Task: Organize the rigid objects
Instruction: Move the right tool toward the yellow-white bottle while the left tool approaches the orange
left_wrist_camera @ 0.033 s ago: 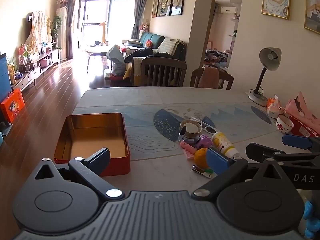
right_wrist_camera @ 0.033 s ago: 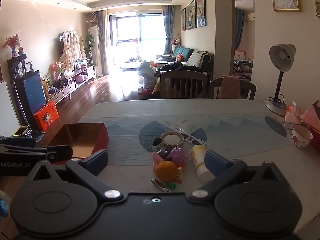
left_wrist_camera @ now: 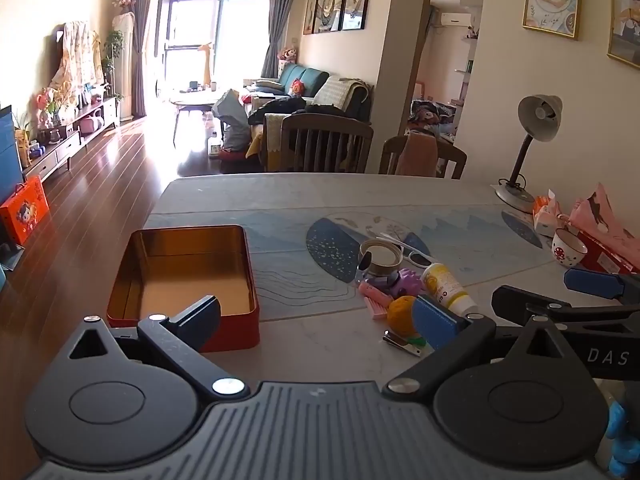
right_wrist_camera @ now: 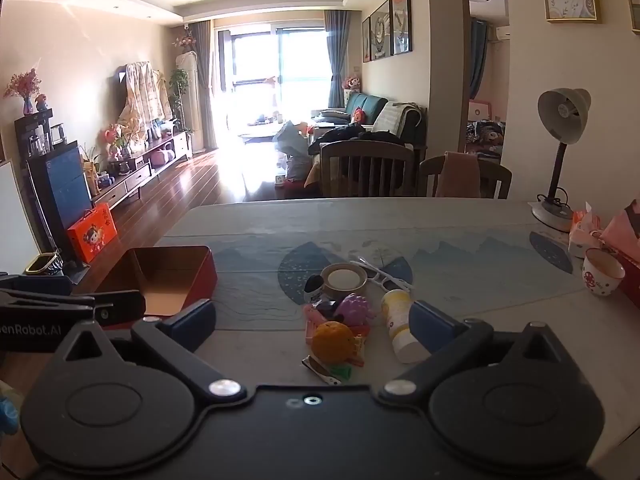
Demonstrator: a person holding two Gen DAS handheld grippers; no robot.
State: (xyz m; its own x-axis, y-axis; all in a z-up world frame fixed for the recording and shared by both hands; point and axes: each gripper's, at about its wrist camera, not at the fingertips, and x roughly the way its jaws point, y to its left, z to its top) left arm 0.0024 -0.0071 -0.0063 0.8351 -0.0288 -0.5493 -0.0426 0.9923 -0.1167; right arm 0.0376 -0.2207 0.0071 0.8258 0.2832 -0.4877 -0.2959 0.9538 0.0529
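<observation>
Both grippers hover low over the near edge of the worktop, fingers spread wide and grasping nothing. The left gripper faces an empty red tin box with a gold interior, standing open near the worktop's left edge. The right gripper faces a small heap of objects to the right of the box: an orange ball-shaped toy, a purple spiky toy, a yellow-and-white bottle lying on its side, a roll of tape, white sunglasses and a pink piece. Further right stand a patterned cup and a desk lamp.
</observation>
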